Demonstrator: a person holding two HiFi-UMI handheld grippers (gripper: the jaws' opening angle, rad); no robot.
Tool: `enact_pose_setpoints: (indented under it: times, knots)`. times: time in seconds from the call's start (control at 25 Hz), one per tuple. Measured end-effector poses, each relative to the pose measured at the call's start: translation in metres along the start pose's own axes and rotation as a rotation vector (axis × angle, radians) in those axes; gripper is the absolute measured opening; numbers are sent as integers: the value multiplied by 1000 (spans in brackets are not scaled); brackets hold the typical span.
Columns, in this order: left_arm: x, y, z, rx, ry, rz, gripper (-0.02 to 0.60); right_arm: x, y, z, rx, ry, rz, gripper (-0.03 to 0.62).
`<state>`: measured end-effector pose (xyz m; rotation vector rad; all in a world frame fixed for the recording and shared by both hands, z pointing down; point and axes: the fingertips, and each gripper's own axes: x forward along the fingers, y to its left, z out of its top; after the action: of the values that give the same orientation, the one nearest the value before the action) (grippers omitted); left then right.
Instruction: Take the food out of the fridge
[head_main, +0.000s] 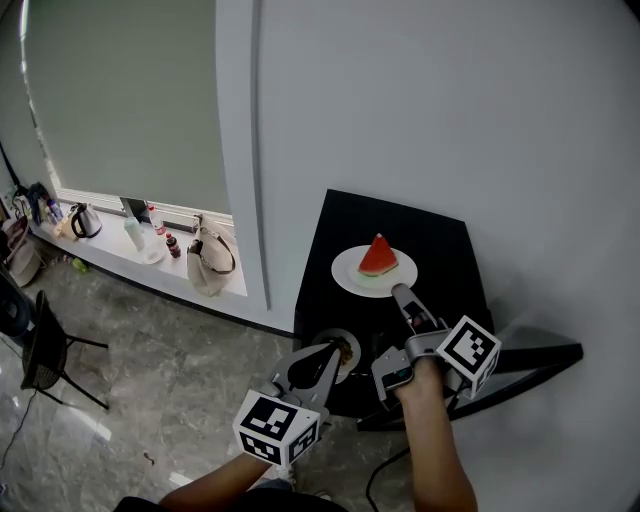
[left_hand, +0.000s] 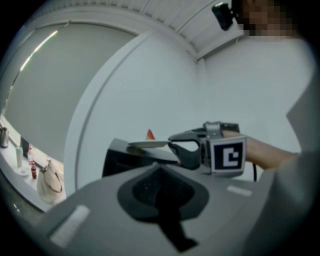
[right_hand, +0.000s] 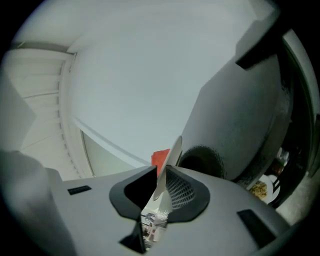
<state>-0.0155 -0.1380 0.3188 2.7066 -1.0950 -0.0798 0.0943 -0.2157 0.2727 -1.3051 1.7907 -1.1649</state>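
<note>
A black mini fridge (head_main: 440, 230) stands against the white wall with its door (head_main: 520, 355) swung open at the right. On its top lies a white plate (head_main: 350, 275) with a red watermelon wedge (head_main: 378, 257). My right gripper (head_main: 400, 292) points level at the plate's near rim and is shut on it; the rim (right_hand: 172, 155) sits between the pads, with the wedge (right_hand: 160, 159) behind. From the left gripper view, the right gripper (left_hand: 171, 142) bites the plate (left_hand: 147, 144). My left gripper (head_main: 335, 350) is shut and empty, above a small plate of food (head_main: 348, 352).
A window sill at the left carries a kettle (head_main: 83, 220), bottles (head_main: 155, 222) and a beige bag (head_main: 210, 262). A black chair (head_main: 45, 350) stands on the grey tiled floor. A cable (head_main: 385, 470) runs below the fridge. Inside the fridge the food plate (right_hand: 260, 189) shows.
</note>
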Motion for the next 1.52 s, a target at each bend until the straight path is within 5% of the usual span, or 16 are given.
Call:
enact_pose_setpoints:
  times: [0.44,0.76,1.04,1.2,1.52]
  knots:
    - [1,-9,-9,-12,11,-16,-14,-3,-9,1,-368,147,-177,55]
    - [1,-22,-14,-11,21,-42,-13,-7,-23,1,-741,238,-309,86]
    - [-10,-20,-14,-19,13,-36,-14,-7,-25,8,-735,226,-338,97]
    - [-13,-21,-11,-17,6,-37,-14,-12,-28,22,-832,176,-402,104]
    - [-7,-22,-9,-13,9,-30,-13,-22,-18,16,-935,144,-320,104]
